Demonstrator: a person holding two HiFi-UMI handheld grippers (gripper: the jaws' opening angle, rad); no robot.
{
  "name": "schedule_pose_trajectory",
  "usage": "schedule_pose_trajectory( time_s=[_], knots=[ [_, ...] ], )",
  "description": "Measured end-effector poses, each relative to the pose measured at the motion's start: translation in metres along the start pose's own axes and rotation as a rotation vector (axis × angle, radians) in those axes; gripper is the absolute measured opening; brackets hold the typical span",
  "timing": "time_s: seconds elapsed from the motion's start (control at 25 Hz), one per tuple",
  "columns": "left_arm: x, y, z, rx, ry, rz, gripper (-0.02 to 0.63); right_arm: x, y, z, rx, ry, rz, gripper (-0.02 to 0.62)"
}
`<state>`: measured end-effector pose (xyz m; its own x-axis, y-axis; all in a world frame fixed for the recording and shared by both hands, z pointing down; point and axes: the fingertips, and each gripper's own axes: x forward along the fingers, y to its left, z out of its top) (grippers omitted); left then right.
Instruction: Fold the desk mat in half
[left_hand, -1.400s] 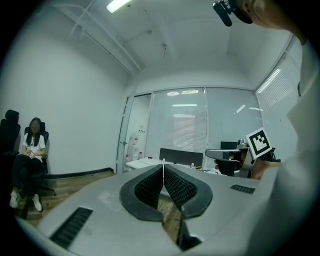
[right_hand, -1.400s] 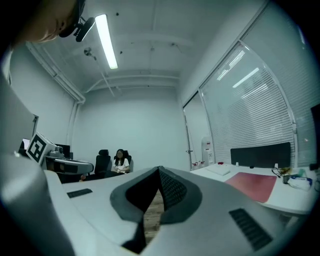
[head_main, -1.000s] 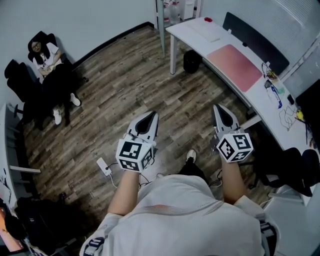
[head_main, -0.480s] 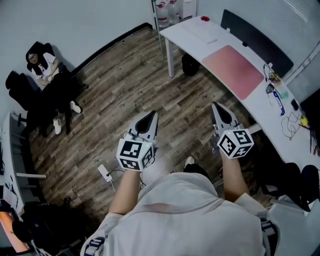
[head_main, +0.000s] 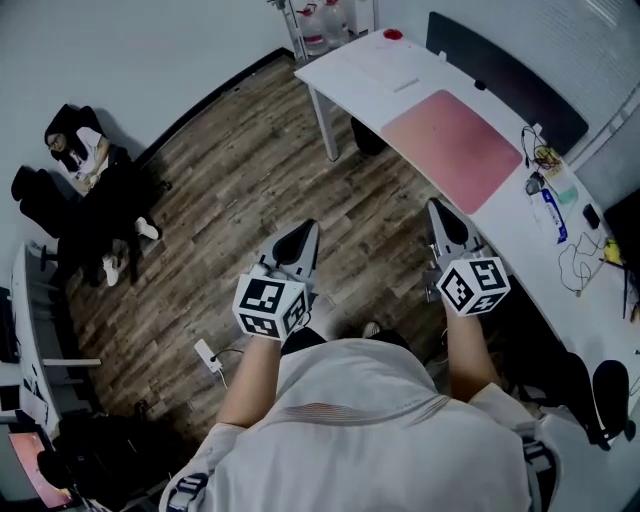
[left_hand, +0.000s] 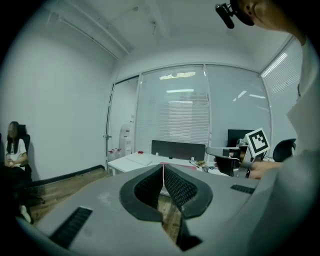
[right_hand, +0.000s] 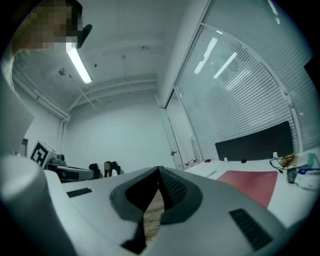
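A pink desk mat (head_main: 446, 148) lies flat and unfolded on the long white desk (head_main: 350, 68) at the upper right of the head view; it also shows as a red sheet (right_hand: 252, 182) in the right gripper view. My left gripper (head_main: 304, 232) is held over the wooden floor, well short of the desk, with its jaws shut and nothing between them (left_hand: 163, 167). My right gripper (head_main: 437, 208) hovers beside the desk's near edge, just below the mat, also shut and holding nothing (right_hand: 159, 170).
A dark divider panel (head_main: 505, 78) runs along the desk's far side. Cables, pens and small items (head_main: 556, 195) lie right of the mat. A person (head_main: 85, 165) sits in a chair at the far left wall. A white power strip (head_main: 208, 356) lies on the floor.
The view has shifted toward the desk, so the mat and desk sit lower and closer to my grippers. Both grippers keep their pose, shut.
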<state>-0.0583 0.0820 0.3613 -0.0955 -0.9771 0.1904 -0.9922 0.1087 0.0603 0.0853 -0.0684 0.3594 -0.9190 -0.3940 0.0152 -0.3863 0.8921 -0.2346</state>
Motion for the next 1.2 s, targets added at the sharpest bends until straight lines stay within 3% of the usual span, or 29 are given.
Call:
schedule_pose_trajectory(
  time_s=[0.52,0.96,1.2],
  knots=[
    [0.127,-0.014,0.021,0.006,-0.015,-0.181,0.020,0.004,-0.110,0.019,-0.011,-0.011,-0.227,0.051],
    [0.241,0.046,0.058,0.021,-0.072,-0.351,0.020,0.083,-0.153,0.054,-0.108,-0.008,-0.403,0.051],
    [0.296,0.095,0.056,-0.016,-0.042,-0.428,0.020,0.138,-0.160,0.043,-0.103,0.038,-0.484,0.051]
  ],
)
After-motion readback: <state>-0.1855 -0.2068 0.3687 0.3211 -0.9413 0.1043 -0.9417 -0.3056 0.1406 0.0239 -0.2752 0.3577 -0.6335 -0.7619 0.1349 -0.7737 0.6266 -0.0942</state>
